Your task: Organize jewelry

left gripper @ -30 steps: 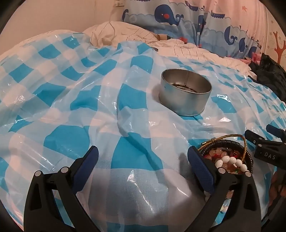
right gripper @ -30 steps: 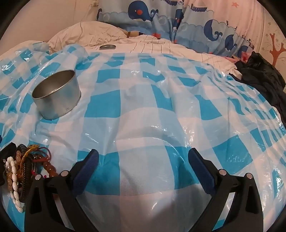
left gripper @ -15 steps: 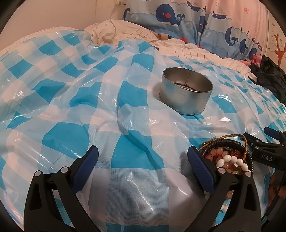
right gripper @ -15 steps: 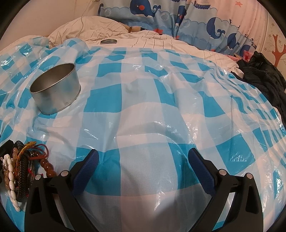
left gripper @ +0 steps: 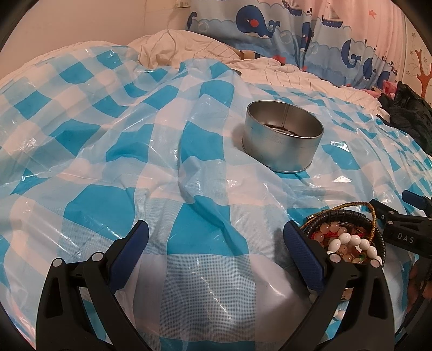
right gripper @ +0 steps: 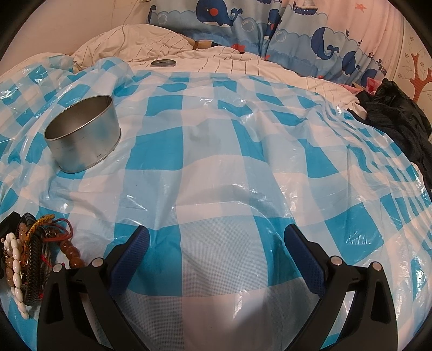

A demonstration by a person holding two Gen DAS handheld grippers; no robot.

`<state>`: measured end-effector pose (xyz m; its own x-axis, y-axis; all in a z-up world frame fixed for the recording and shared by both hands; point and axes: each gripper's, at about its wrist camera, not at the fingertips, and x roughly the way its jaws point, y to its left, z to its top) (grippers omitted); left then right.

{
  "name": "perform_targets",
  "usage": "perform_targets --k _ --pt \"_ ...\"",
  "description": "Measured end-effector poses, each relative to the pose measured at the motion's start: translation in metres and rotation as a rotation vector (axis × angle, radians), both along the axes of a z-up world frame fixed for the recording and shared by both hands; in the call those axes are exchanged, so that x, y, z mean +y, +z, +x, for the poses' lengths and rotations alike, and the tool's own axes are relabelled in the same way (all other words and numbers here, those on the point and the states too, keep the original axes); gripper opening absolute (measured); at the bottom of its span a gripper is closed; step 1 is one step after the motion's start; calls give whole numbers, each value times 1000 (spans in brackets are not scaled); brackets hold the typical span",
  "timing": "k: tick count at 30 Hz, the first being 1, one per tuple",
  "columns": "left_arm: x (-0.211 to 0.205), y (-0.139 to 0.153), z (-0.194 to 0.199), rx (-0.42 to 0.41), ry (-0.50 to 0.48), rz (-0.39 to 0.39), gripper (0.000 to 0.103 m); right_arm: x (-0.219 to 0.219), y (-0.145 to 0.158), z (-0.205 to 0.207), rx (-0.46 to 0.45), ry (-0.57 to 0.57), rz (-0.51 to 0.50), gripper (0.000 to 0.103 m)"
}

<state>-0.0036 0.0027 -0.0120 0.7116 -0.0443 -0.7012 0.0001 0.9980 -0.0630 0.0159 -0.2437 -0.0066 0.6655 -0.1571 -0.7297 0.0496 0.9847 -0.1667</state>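
Observation:
A heap of bracelets (left gripper: 348, 237) lies on the blue-and-white checked plastic sheet (left gripper: 108, 151): white oval beads, pinkish beads, a black coiled band, a gold cord. In the right wrist view the same heap (right gripper: 29, 259) sits at the lower left with amber beads and a red string. A round metal tin (left gripper: 282, 139) stands upright farther back, something dark on its bottom; the tin (right gripper: 83, 135) shows again from the right. My left gripper (left gripper: 216, 243) is open, its right finger beside the heap. My right gripper (right gripper: 214, 244) is open over bare sheet, and it (left gripper: 405, 216) pokes into the left wrist view.
The sheet covers a soft, wrinkled bed. A metal lid (right gripper: 162, 63) lies on the white quilt (right gripper: 216, 62) at the back. Whale-print fabric (right gripper: 243, 24) hangs behind. Dark clothing (right gripper: 397, 113) is piled at the right edge.
Both cameras have drifted slightly; the tin and the bracelet heap sit a little lower in view. Both grippers stay open and nothing has been picked up.

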Motion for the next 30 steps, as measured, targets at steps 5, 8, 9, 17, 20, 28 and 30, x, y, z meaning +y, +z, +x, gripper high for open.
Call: perform_targets --k 5,8,9,17,20,28,30 --pt "1 -1 1 1 2 6 96 0 0 0 -1 0 -1 96" --pt "3 -1 3 4 6 12 96 0 0 0 0 0 -2 96" --pt "2 0 3 5 7 13 96 0 0 0 0 -1 -2 96" --pt "0 -1 2 5 8 21 96 -1 -1 -1 -2 -5 -14 96" --pt "1 -1 3 6 9 23 96 -2 -1 -1 -2 -5 -16 96" --pt "0 -1 3 6 9 24 96 -1 -1 -1 -2 -5 -15 96" --pt "0 -1 3 6 8 24 96 -1 -1 -1 -2 -5 -15 96"
